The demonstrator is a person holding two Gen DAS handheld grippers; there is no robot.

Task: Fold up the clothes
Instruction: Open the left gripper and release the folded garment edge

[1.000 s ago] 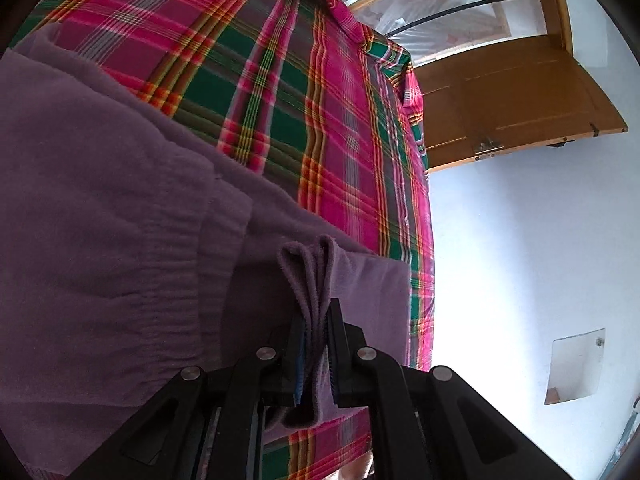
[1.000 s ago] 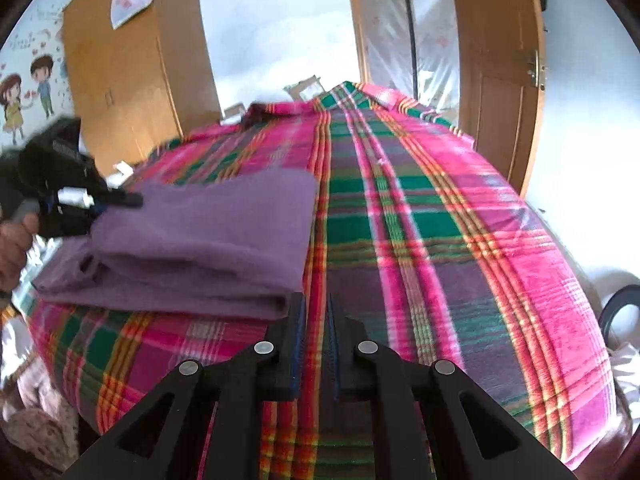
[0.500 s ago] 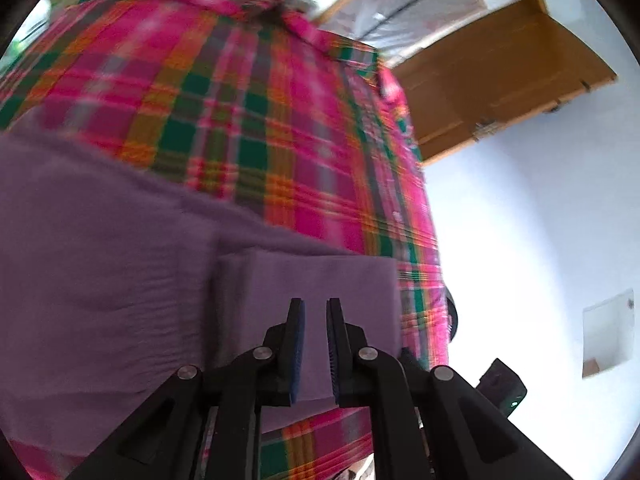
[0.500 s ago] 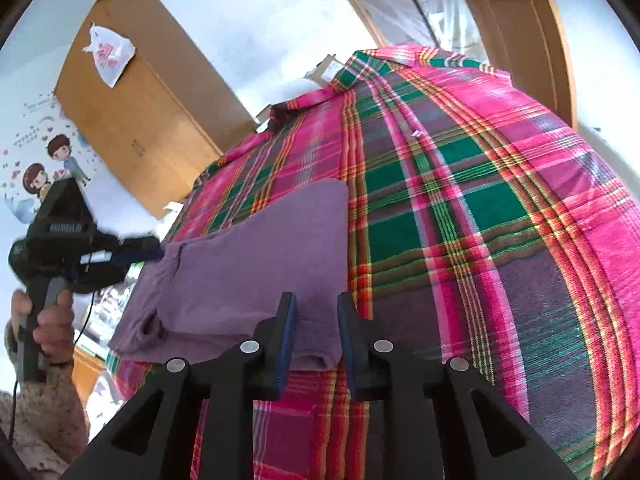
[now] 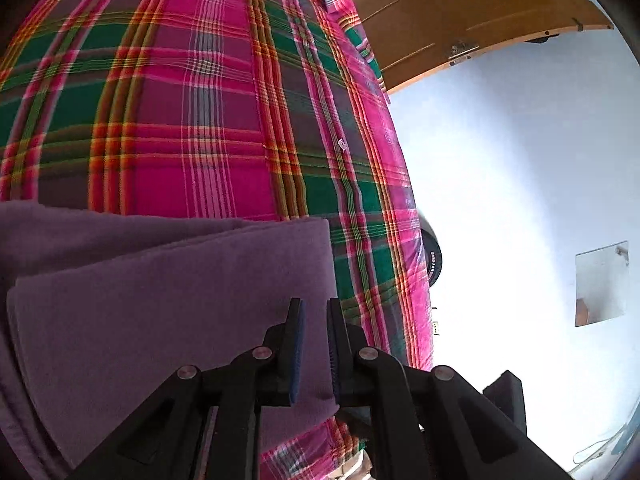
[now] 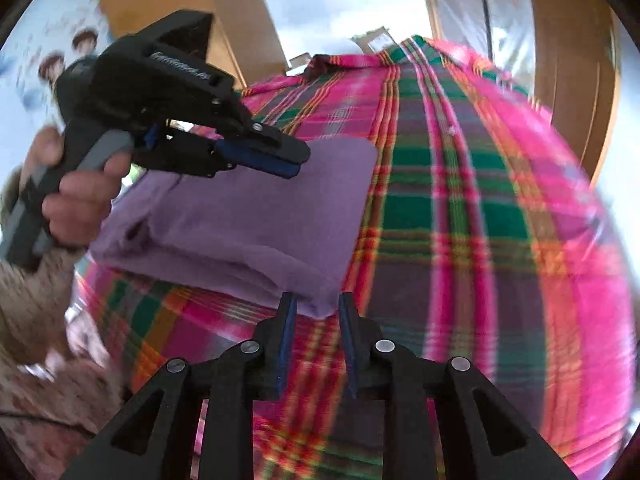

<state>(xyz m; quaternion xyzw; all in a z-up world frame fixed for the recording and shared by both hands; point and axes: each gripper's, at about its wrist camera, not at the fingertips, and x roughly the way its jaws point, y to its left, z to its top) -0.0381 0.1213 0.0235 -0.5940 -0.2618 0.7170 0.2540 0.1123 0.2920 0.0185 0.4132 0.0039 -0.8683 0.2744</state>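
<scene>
A purple garment [image 5: 160, 320] lies folded in layers near the front left corner of the plaid bed cover [image 5: 200, 120]. My left gripper [image 5: 315, 312] hovers just above the garment's top layer, shut, with nothing between its pads. From the right wrist, the same left gripper [image 6: 294, 162] hangs over the garment [image 6: 260, 220], held by a person's hand [image 6: 76, 200]. My right gripper [image 6: 314, 304] is open, low over the bed cover [image 6: 460, 240]. The garment's near corner sits right at the gap between its fingertips.
A wooden door [image 5: 460, 12] and a white wall stand beyond the bed's right side. A dark round object [image 5: 434, 256] sits by that edge. A wooden wardrobe [image 6: 160, 12] is behind the bed at the left. Bare plaid cover spreads to the right of the garment.
The left gripper let go of the purple fold it was pinching and moved right over the laid-down layer. The right gripper opened and closed in on the garment's near corner.
</scene>
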